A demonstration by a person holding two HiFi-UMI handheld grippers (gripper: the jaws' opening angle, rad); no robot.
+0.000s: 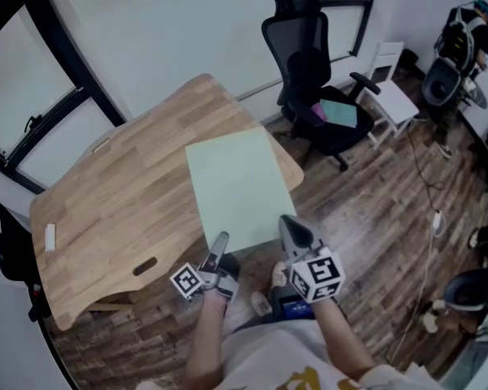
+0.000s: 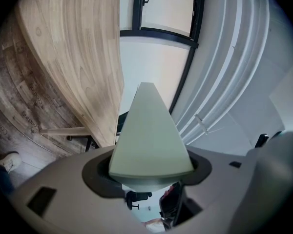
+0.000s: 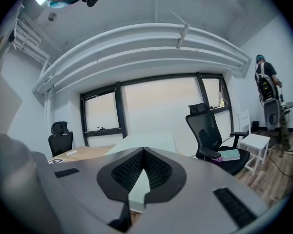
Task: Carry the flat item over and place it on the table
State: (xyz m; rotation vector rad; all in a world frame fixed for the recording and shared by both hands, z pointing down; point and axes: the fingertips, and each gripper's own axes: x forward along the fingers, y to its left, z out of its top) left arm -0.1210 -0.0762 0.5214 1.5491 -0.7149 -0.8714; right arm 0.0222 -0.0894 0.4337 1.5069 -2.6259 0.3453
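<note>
Left gripper, right gripper pinch sheet edge.

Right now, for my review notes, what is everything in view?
sheet: one, pale green, partly over the table's right edge
table: one, light wood, under the sheet
small block: one, white, table's left end
office chairs: two, black, beyond the table and at its left end
teal item: one, teal, on one chair's seat
side table: one, white, right of that chair
person: one, dark clothing, far right
left gripper: one, grey, shut on the sheet's near edge
right gripper: one, grey, shut on the same edge
</note>
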